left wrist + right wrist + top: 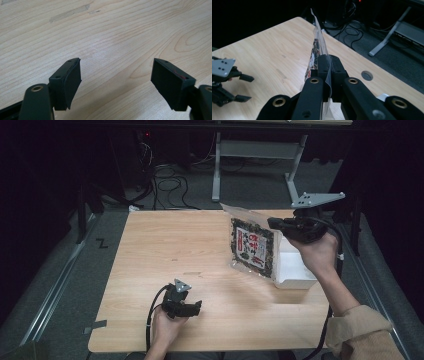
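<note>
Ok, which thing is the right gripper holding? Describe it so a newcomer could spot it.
Start at the wooden table and go to its far right side, beside the white box. There the right gripper is shut on a clear packet, lifted off the table. Its dark contents and red-and-white printed label set it apart from the plain box.

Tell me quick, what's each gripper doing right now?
Left gripper: open, nothing between its jaws.
Right gripper: shut on the clear plastic printed snack packet.

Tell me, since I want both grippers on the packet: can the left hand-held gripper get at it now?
Probably yes. The left hand-held gripper is open, with bare table between it and the packet, which the right hand-held gripper holds up.
</note>
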